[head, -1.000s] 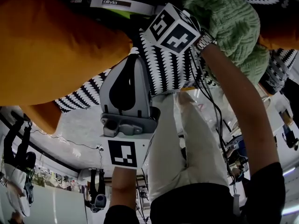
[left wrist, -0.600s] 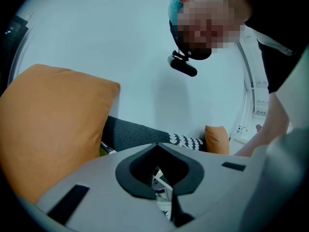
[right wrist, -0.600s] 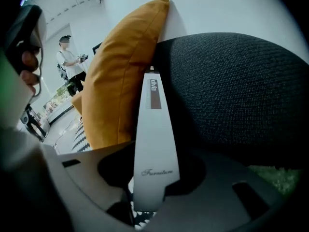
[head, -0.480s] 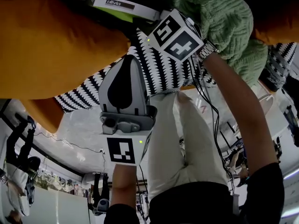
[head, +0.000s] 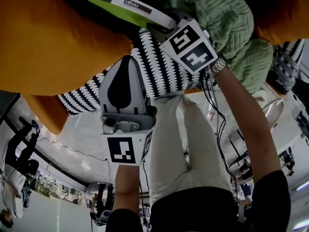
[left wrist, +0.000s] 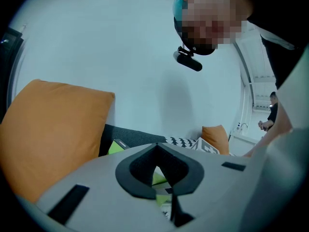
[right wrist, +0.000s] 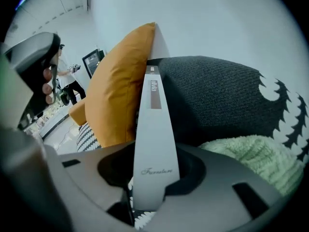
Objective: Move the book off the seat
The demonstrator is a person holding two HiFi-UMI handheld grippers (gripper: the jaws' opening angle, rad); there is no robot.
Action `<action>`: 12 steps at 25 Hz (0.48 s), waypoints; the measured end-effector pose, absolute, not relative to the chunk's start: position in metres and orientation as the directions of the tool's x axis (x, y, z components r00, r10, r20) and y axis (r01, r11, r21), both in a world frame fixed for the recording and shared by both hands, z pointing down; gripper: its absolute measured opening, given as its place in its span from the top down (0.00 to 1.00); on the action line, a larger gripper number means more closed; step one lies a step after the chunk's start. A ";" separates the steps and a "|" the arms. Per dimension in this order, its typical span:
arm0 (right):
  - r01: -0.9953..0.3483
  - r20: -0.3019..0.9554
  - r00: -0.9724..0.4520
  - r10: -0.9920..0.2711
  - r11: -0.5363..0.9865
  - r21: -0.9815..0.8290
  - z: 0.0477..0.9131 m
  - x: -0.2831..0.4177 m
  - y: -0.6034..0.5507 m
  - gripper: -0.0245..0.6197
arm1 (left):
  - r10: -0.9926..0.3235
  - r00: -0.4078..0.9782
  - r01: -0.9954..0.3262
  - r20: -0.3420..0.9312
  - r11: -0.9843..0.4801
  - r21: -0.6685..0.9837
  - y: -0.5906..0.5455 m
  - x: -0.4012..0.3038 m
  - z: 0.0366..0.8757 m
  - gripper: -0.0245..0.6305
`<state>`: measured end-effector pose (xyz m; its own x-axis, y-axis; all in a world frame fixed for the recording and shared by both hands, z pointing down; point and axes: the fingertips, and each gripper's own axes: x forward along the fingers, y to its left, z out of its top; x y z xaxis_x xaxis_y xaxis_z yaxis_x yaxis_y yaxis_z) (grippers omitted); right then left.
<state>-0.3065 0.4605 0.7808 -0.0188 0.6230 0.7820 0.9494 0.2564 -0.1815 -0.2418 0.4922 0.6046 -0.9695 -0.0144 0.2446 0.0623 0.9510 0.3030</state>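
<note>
The book [head: 129, 7] has a white spine and a lime-green cover and sits at the top of the head view, against the dark sofa. My right gripper [head: 166, 27], with its marker cube, is shut on one end of it. In the right gripper view the white spine [right wrist: 155, 129] stands upright between the jaws, which are closed on both sides of it. My left gripper [head: 127, 58] hangs lower in the head view, over the black-and-white cushion, apart from the book. Its jaws meet at the tip [left wrist: 155, 146] with nothing between them.
A large orange cushion [head: 53, 47] lies left of the book, with a second one [right wrist: 116, 95] beside the spine. A green knitted throw [head: 227, 23] lies under my right wrist. A black-and-white patterned cushion [head: 164, 71] and the dark grey sofa back [right wrist: 217, 95] surround them. A person [right wrist: 67, 81] stands far off.
My right gripper has swung the book so that more of its green cover shows, and its far end has moved up and to the left. The left gripper has barely shifted.
</note>
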 end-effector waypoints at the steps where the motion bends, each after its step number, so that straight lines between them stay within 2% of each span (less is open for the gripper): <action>1: 0.946 0.778 -0.026 0.627 0.266 -0.183 0.777 -0.307 0.457 0.73 | -0.014 -0.970 0.062 0.242 0.952 0.301 0.490 -0.244 0.602 0.95; 12: 0.857 0.712 -0.075 0.699 0.410 -0.312 0.756 -0.293 0.411 0.73 | -0.035 -0.975 0.037 0.219 0.948 0.315 0.452 -0.249 0.600 0.95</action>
<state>-0.2929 0.4115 0.7559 -0.0755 0.6986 0.7115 0.8568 0.4104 -0.3122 -0.2486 0.4524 0.5998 -0.9750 -0.0354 0.2193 0.0365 0.9482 0.3155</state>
